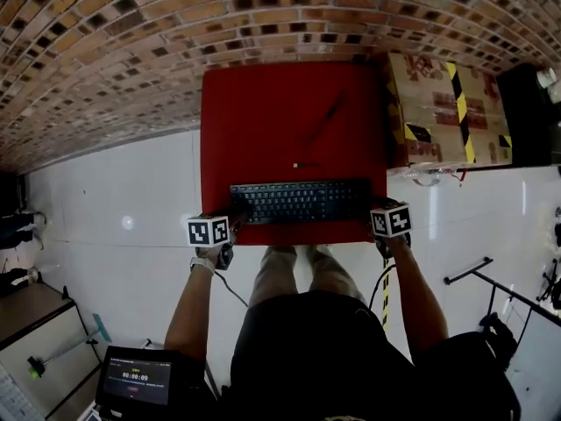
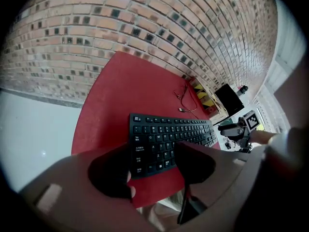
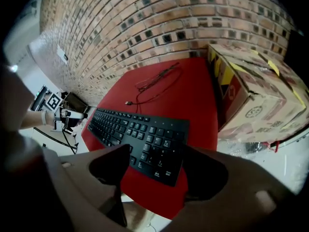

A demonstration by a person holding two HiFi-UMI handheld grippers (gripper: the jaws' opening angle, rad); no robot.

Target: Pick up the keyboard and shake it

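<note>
Head view showed a long black keyboard [image 1: 302,201] lying flat near the front edge of a small red table [image 1: 263,121]. The person stood right at that edge with both bare arms reaching forward, one on each side of the body. The left gripper [image 1: 235,213] sat at the keyboard's left end and the right gripper [image 1: 379,209] sat at its right end.

Left gripper view showed its jaws spread wide, with the left end of the keyboard lying between them. The pads were not squeezing it. Right gripper view showed the same thing on the other side, with wide jaws and the keyboard's right end between them, still flat on the red top.

A thin black cable [image 1: 320,130] lay loose on the table behind the keyboard. A brown cardboard box with yellow and black tape [image 1: 443,108] stood just beside the table's right side, and a brick wall [image 1: 175,24] was behind it all
</note>
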